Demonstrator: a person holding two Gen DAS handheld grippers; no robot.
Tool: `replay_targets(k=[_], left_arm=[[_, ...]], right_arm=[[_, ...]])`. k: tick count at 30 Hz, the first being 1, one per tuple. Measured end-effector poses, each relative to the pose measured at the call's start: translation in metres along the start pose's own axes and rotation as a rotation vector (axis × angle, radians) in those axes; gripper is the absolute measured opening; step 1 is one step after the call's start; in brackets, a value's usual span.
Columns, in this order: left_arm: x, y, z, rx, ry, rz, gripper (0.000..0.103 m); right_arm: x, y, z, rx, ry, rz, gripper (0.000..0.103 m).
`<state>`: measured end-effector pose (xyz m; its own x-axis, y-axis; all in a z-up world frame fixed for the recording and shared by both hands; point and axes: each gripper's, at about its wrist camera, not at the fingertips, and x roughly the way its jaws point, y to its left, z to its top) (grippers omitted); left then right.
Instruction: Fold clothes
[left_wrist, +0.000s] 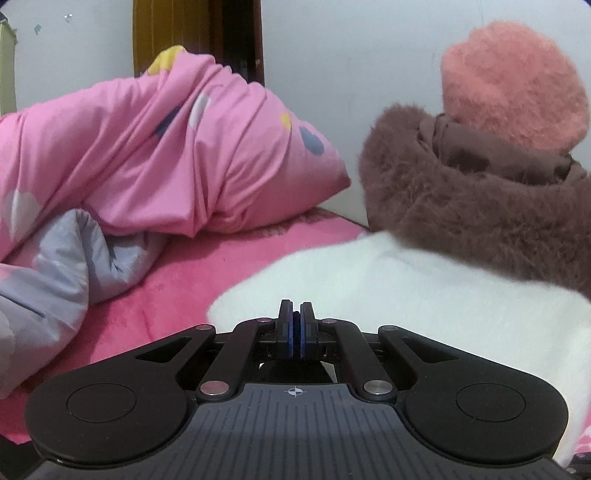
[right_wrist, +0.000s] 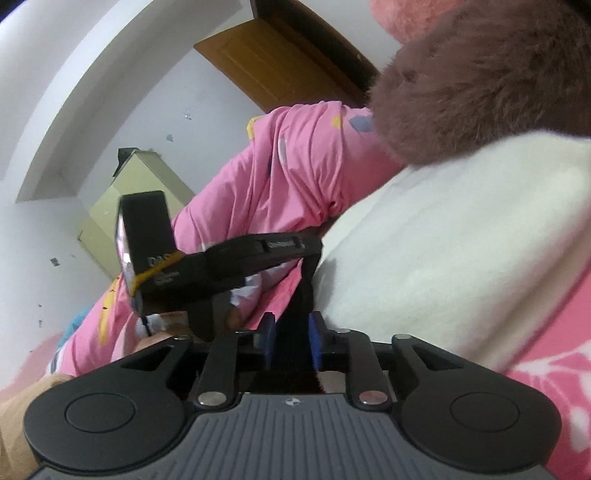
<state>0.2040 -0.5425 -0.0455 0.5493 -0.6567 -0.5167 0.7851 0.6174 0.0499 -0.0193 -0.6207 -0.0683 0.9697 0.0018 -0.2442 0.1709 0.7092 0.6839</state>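
Right wrist view: partial lettering "DAS" is read on the black device (right_wrist: 162, 254). The right claw (right_wrist: 290, 338) is parted, the left claw (left_wrist: 295, 325) pressed together above the white garment (left_wrist: 424, 295), stretched towards the upper right.

You are in a home bedroom: a bed with a pink sheet (left_wrist: 192, 280), a rumpled pink duvet (left_wrist: 147, 147) printed with hearts, furry clothes (left_wrist: 461, 206) piled by a white wall (left_wrist: 351, 55), and a wooden door (right_wrist: 266, 62) behind.
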Motion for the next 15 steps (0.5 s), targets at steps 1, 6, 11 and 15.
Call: replay_targets(k=[1, 6, 11, 15], left_arm=[[0.001, 0.001, 0.0, 0.003, 0.005, -0.003, 0.002], [0.005, 0.005, 0.003, -0.005, 0.054, -0.054, 0.003], [0.006, 0.006, 0.008, -0.033, 0.072, -0.074, 0.013], [-0.021, 0.018, 0.013, -0.088, -0.013, -0.07, 0.038]], right_arm=[[0.0, 0.001, 0.0, -0.01, 0.004, -0.002, 0.023], [0.0, 0.022, -0.006, -0.149, -0.012, -0.07, 0.023], [-0.004, 0.018, -0.005, -0.135, -0.034, -0.061, 0.023], [-0.015, 0.005, 0.002, -0.055, -0.099, -0.043, 0.023]])
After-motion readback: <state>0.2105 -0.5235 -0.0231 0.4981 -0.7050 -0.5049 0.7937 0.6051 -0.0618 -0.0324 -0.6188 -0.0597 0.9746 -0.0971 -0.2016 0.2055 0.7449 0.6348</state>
